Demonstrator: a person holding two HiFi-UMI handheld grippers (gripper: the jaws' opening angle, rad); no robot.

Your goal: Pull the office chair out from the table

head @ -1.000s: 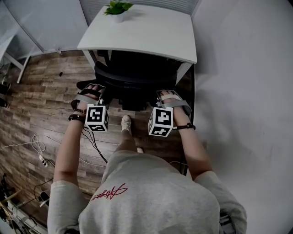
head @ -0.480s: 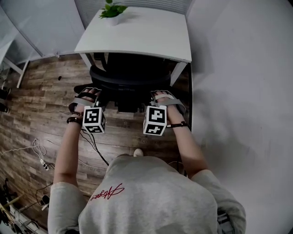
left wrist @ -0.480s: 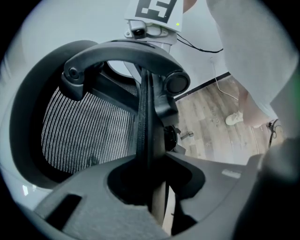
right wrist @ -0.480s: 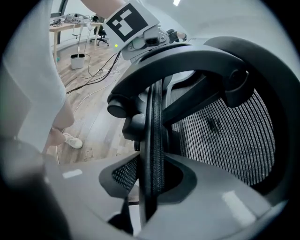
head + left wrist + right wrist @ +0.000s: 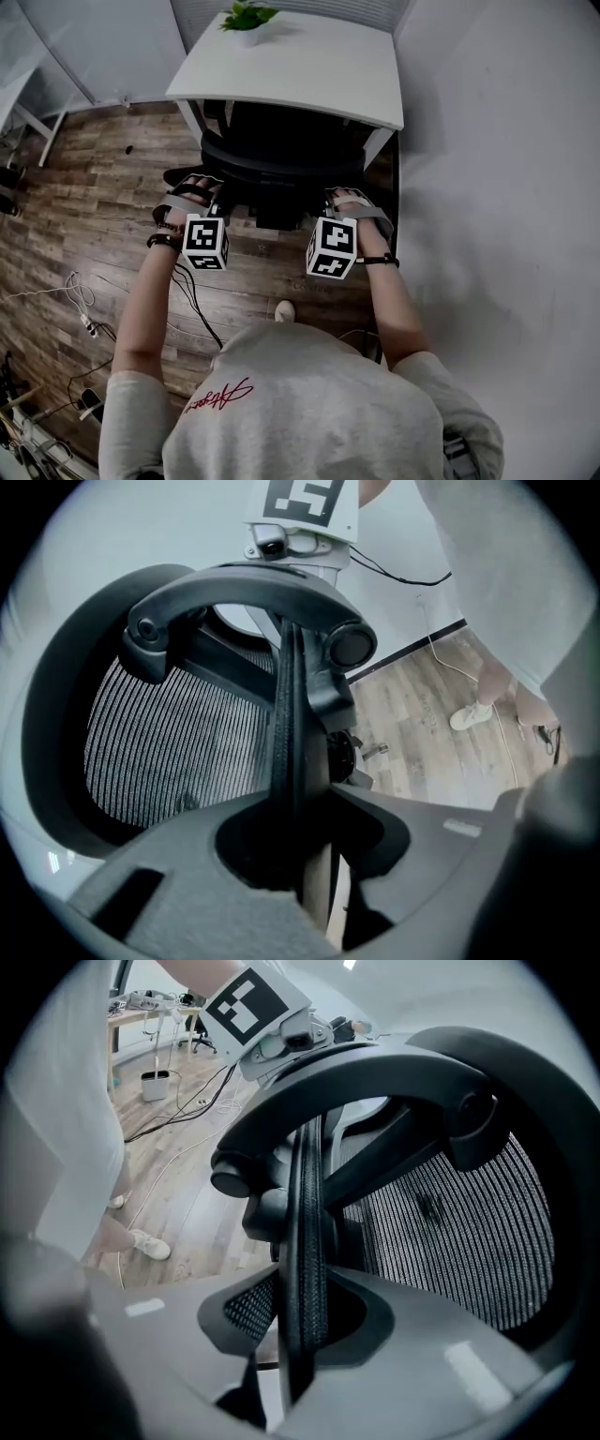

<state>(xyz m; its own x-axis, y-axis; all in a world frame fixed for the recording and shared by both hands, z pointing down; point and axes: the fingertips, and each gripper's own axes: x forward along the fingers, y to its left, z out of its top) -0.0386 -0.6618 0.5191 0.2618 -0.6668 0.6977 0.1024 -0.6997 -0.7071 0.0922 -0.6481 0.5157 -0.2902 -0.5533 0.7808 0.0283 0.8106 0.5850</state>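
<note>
On the office chair point(image 5: 281, 157) backrest rim, left gripper point(image 5: 214, 193) clamps; right gripper point(image 5: 330, 199) likewise.

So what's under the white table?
The black office chair is partly under the table. Its backrest shows at the near edge, while its seat is covered by the tabletop.

Dark wood-plank floor point(image 5: 84, 187) fills the head view's left and middle, with loose cables point(image 5: 187, 286) at lower left, a white table point(image 5: 319, 66) at top centre, grey wall panels point(image 5: 103, 47) at upper left and a plain pale wall point(image 5: 506, 187) down the right.
</note>
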